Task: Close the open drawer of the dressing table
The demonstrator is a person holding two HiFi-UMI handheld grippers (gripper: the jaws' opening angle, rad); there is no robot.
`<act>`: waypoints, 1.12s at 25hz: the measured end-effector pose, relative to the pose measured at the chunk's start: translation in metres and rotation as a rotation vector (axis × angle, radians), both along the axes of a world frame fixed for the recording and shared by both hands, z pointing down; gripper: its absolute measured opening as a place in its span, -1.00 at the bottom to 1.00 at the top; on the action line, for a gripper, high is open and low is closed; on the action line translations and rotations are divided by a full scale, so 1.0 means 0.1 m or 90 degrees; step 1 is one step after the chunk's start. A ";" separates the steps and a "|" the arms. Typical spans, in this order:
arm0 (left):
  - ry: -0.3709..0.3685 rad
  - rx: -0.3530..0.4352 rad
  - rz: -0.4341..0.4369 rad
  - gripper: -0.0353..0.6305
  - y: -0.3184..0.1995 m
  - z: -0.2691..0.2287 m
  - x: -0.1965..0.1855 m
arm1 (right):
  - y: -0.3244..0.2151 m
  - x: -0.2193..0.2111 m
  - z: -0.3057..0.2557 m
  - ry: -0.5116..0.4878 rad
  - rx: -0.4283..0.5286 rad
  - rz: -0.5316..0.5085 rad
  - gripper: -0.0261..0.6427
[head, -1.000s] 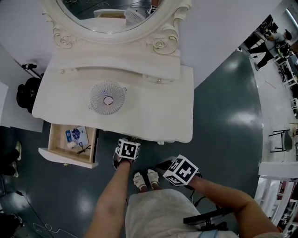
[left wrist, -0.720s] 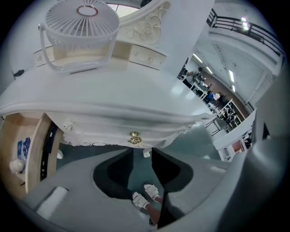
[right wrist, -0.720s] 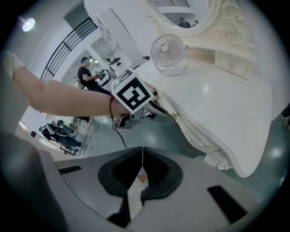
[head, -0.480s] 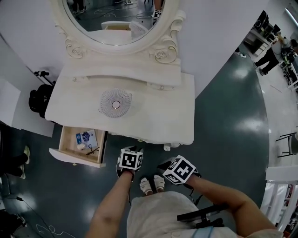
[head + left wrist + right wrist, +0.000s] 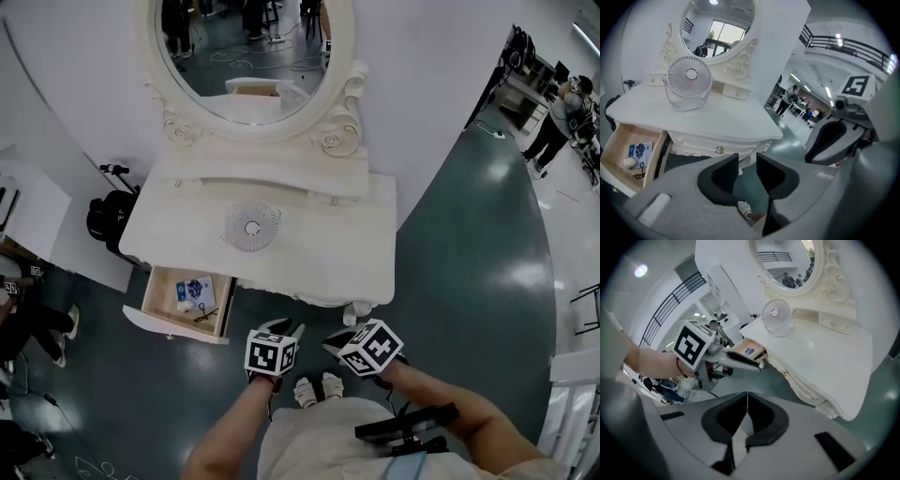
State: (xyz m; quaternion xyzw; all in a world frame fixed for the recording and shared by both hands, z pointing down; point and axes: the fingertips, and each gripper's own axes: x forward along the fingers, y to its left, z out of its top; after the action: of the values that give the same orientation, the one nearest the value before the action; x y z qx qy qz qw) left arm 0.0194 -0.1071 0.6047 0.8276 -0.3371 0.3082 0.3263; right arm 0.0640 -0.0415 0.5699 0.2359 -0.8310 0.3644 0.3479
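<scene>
**Drawer stands open at the left, both grippers are apart from it**

At the far left of the head view, a black bag (image 5: 108,216) stands on the dark floor beside the dressing table (image 5: 309,253). The open drawer (image 5: 169,328) is under the left end of the table top, pulled out toward the person. Inside it lie a blue and white packet (image 5: 195,291), a small white thing (image 5: 185,306) and a thin black thing (image 5: 204,317) that I cannot name. On the white top, a small round fan (image 5: 251,226) stands near the middle, and behind it the oval mirror (image 5: 253,56) rises in its carved frame.

The left gripper (image 5: 283,328) hangs in the air in front of the table's front edge, to the right of the drawer and apart from it. In the left gripper view its jaws are spread with a clear gap. They have just been closing a little, and only the floor and a sandalled foot (image 5: 743,207) show between them. The drawer is at the left edge of this view.

The right gripper (image 5: 335,341) is just beside the left one, also in the air and touching nothing. In the right gripper view its jaws are pressed together, with nothing between them.

At the far right, people (image 5: 562,117) stand well away.
</scene>
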 end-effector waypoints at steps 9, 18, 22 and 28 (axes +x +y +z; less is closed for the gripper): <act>0.155 0.028 -0.027 -0.58 0.50 -0.75 0.00 | 0.02 -0.06 -0.48 -0.119 0.024 -0.019 -0.87; 0.219 0.099 -0.025 -0.74 0.90 -1.42 -0.08 | 0.25 -0.06 -1.15 -0.245 0.021 -0.032 -0.87; 0.270 0.120 -0.053 -0.86 0.90 -1.66 -0.12 | 0.18 -0.09 -1.39 -0.266 0.063 -0.029 -0.87; 0.283 0.136 -0.065 -0.86 1.01 -1.80 -0.22 | 0.26 -0.29 -1.51 -0.333 0.055 0.022 -0.87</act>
State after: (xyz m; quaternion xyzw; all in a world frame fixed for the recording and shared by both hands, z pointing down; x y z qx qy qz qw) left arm -0.0025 -0.0063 0.4246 0.8867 -0.3293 0.0643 0.3182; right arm 0.0346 -0.0160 0.4193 0.1625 -0.9033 0.3831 0.1044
